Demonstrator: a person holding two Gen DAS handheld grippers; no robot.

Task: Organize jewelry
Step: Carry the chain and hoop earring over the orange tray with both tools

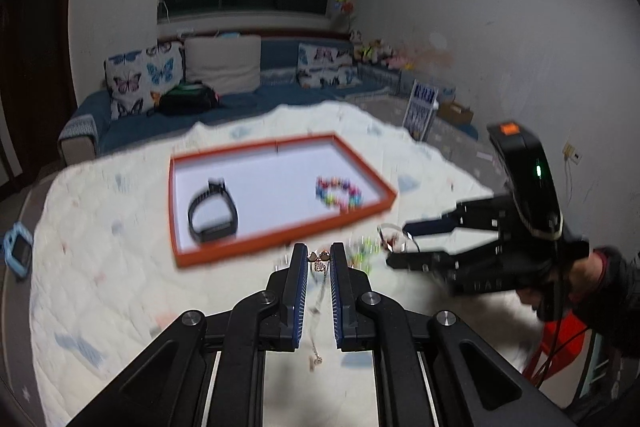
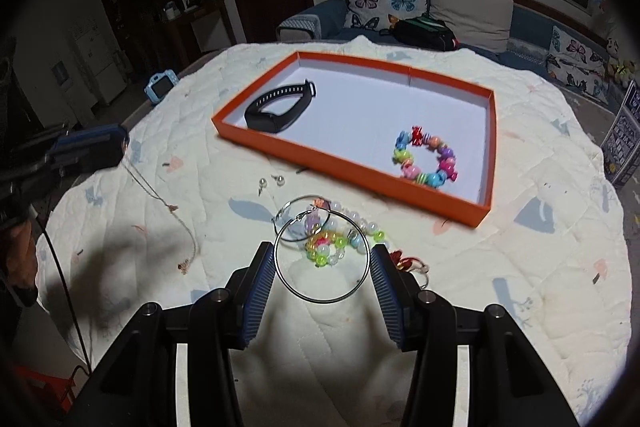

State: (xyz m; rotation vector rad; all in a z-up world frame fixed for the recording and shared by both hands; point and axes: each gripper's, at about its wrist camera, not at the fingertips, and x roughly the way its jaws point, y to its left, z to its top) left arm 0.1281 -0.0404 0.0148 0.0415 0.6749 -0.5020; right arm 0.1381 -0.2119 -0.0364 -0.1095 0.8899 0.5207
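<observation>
Left tool (image 1: 319,257): closed on a thin gold necklace (image 2: 160,195) whose chain trails down to the quilted counter (image 2: 520,259). Right tool (image 2: 322,259): half-wide jaws holding a large silver hoop earring (image 2: 322,293) by its sides. Orange tray (image 2: 352,169): holds a black watch band (image 2: 280,107) and a coloured bead bracelet (image 2: 426,159).
</observation>
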